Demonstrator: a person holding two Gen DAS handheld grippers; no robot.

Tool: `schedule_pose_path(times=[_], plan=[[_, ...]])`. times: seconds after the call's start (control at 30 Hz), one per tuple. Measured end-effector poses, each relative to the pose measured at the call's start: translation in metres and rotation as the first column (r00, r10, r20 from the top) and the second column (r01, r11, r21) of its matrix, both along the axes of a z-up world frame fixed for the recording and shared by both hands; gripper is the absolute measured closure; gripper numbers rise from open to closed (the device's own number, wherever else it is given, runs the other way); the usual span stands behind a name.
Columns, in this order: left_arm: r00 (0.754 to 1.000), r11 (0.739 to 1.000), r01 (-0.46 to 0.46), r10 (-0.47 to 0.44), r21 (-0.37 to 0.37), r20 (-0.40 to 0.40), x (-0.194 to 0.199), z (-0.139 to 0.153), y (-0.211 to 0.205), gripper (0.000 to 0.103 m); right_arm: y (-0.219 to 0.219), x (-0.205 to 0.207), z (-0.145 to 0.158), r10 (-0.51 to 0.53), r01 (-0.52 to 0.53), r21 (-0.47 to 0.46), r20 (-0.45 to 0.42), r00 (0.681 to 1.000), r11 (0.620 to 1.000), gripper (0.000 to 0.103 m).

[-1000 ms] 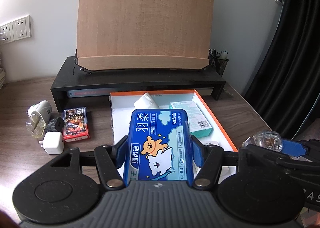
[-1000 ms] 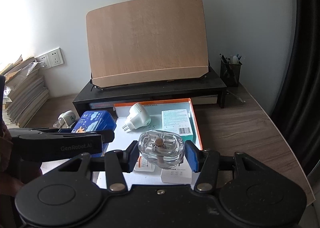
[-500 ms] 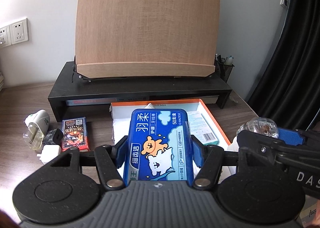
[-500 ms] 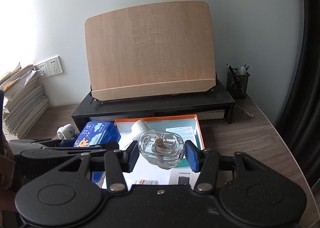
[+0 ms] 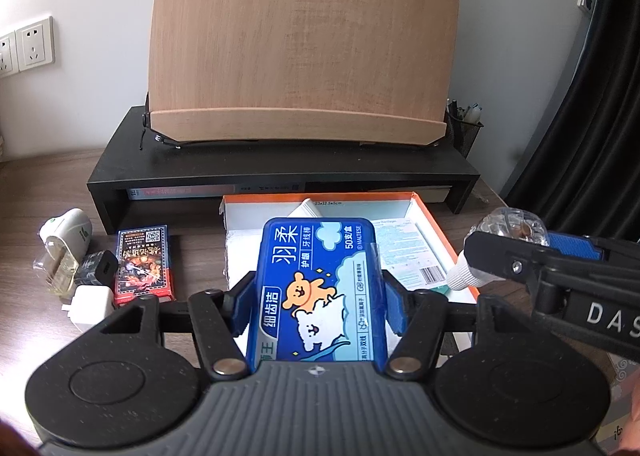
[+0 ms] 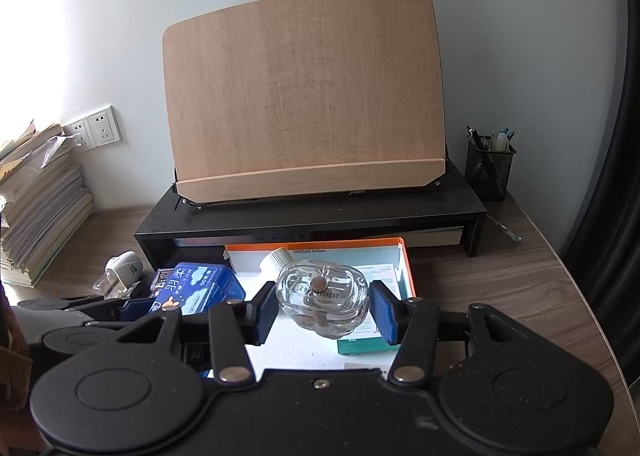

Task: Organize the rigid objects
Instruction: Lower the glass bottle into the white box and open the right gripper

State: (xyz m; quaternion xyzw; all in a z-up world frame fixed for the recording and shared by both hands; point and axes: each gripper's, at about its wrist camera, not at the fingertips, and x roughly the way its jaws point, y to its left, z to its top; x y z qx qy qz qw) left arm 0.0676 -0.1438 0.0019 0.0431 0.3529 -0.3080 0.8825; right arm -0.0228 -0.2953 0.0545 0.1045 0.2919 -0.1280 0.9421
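Left wrist view showed one blue rectangular plastic floss-pick box clamped between the left gripper pads, its long axis pointing forward over the one orange-rimmed white cardboard tray. The right gripper squeezed one clear glass bottle above that tray, cap end toward the camera.

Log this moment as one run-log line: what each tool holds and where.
left tool: shut on blue rectangular floss-pick box | right tool: shut on clear glass bottle | both over orange-rimmed white cardboard tray
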Motion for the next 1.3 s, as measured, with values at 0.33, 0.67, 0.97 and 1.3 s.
schedule_pose_path(times=[0.33,0.67,0.97,1.3], plan=[[1.000,1.000,-0.015,0.015,0.004,-0.023,0.008,-0.008,-0.004,0.040,-0.009,0.010,-0.007,0.005,-0.005,0.007,-0.023,1.000,1.000,0.042],[0.999,1.000,-0.025,0.025,0.012,-0.035,0.011,-0.011,-0.007,0.040,-0.013,0.019,-0.014,0.025,-0.024,0.015,-0.042,0.999,1.000,0.042],[0.999,0.999,-0.032,0.033,0.020,-0.042,0.014,-0.013,-0.009,0.040,-0.016,0.026,-0.017,0.044,-0.042,0.027,-0.056,0.997,0.999,0.042],[0.998,0.999,-0.035,0.036,0.024,-0.055,0.015,-0.017,-0.013,0.040,-0.022,0.029,-0.023,0.050,-0.046,0.045,-0.074,0.996,0.998,0.042]])
